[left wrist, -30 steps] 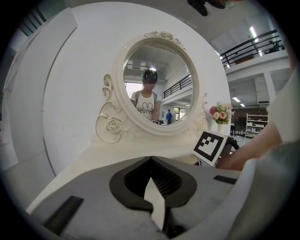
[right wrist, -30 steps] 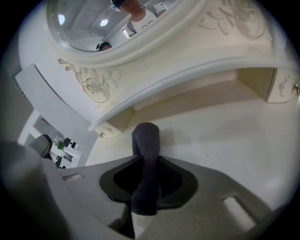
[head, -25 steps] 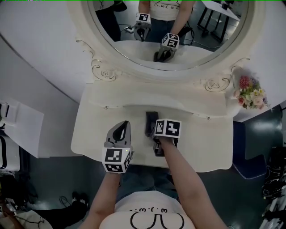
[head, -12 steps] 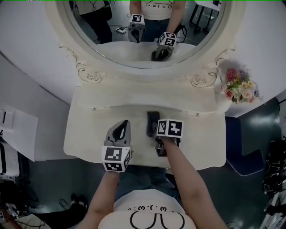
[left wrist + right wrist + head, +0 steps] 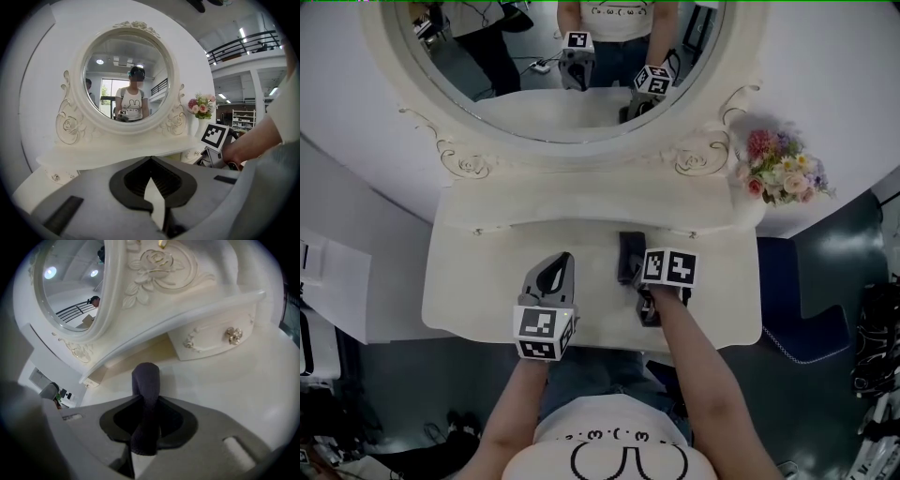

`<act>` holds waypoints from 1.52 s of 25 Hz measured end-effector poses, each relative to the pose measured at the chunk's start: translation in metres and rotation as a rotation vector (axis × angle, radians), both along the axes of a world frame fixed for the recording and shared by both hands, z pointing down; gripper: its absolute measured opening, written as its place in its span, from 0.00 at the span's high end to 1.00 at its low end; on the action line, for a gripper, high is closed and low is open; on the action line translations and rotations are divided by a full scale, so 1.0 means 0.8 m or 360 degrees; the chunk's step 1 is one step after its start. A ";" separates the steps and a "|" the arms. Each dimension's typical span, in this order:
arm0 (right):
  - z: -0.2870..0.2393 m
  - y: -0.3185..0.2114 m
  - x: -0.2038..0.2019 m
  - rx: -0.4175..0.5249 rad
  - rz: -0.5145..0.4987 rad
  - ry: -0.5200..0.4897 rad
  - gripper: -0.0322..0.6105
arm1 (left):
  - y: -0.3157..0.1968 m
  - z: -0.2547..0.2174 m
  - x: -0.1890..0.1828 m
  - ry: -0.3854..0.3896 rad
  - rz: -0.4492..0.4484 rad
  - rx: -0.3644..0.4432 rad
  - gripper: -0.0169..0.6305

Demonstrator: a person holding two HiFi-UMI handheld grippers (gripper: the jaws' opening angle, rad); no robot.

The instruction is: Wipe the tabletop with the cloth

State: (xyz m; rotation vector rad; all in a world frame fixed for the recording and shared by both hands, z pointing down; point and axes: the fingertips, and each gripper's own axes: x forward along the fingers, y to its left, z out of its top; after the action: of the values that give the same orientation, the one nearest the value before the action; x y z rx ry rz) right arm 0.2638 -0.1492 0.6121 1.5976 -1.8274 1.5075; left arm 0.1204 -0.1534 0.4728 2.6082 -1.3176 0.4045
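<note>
A dark grey cloth [image 5: 628,256] [image 5: 146,401] lies folded on the cream dressing-table top [image 5: 487,281], just right of centre. My right gripper [image 5: 634,272] [image 5: 145,425] is shut on the cloth, which sticks out ahead of the jaws and rests on the tabletop. My left gripper [image 5: 553,273] [image 5: 151,190] hovers over the table to the left of the cloth, its jaws closed together with nothing between them. In the left gripper view, the right gripper's marker cube [image 5: 214,137] shows at the right.
A large oval mirror [image 5: 553,56] in an ornate white frame rises behind the table. A raised shelf [image 5: 581,202] with small drawers [image 5: 215,341] runs along the back. A flower bouquet [image 5: 780,173] stands at the far right.
The head view has shifted, so the table sits further left in the picture. My right gripper and the cloth have moved slightly right on the tabletop. The left gripper stays put.
</note>
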 end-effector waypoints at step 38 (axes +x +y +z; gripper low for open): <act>-0.015 0.106 0.341 -0.0068 0.0105 0.0679 0.82 | 0.054 0.005 0.135 -0.0002 0.0210 -0.0002 0.98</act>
State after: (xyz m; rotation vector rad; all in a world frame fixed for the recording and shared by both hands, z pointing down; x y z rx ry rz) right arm 0.5365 -0.0645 0.5998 1.8048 -1.5093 1.1093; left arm 0.2288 -0.1105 0.4771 2.7029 -1.1491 0.4272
